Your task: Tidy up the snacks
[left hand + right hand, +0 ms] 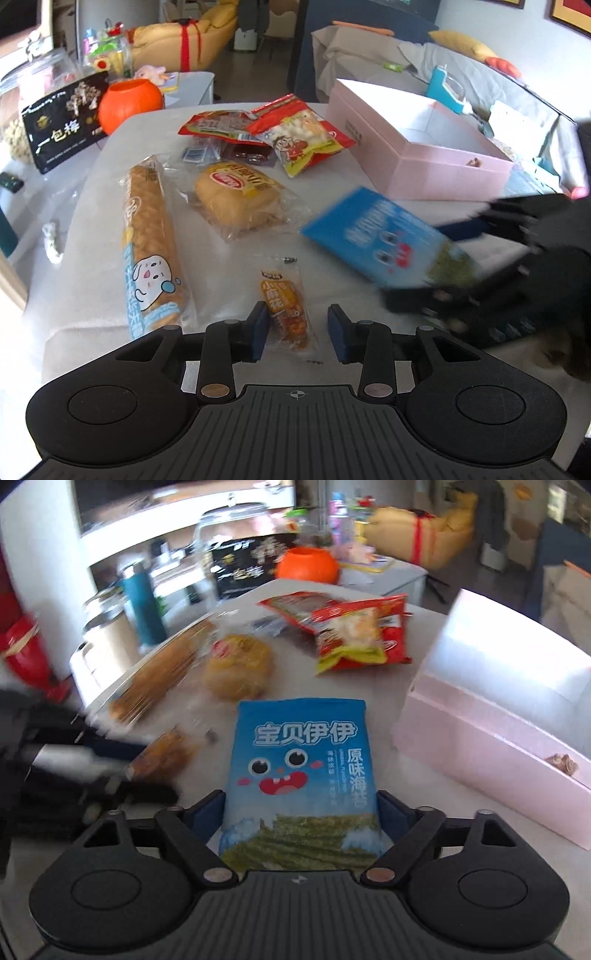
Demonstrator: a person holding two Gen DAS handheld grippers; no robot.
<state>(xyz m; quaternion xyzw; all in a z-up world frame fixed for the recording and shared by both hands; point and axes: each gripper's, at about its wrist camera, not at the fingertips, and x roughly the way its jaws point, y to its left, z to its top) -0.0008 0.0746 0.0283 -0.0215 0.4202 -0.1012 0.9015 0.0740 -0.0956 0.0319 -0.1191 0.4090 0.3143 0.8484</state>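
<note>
right gripper (301, 812) clamps blue packet (301, 760) | left gripper (297, 328) open over small packet (286, 306) | carry level into pink box (491, 716), frame right

orange pumpkin-shaped bucket (130, 100) at 11 o'clock beyond the table, black bag w/ white lettering (64, 122) just left of it at 10. yellow sofa (184, 37) far back, 12. teal bottle (143, 603), prob. a flask, at 10.

We see the blue seaweed packet (301, 775) hiding its own lower end behind our gripper body; at ten o'clock, the long bread packet (166, 672) smears into blur.
</note>
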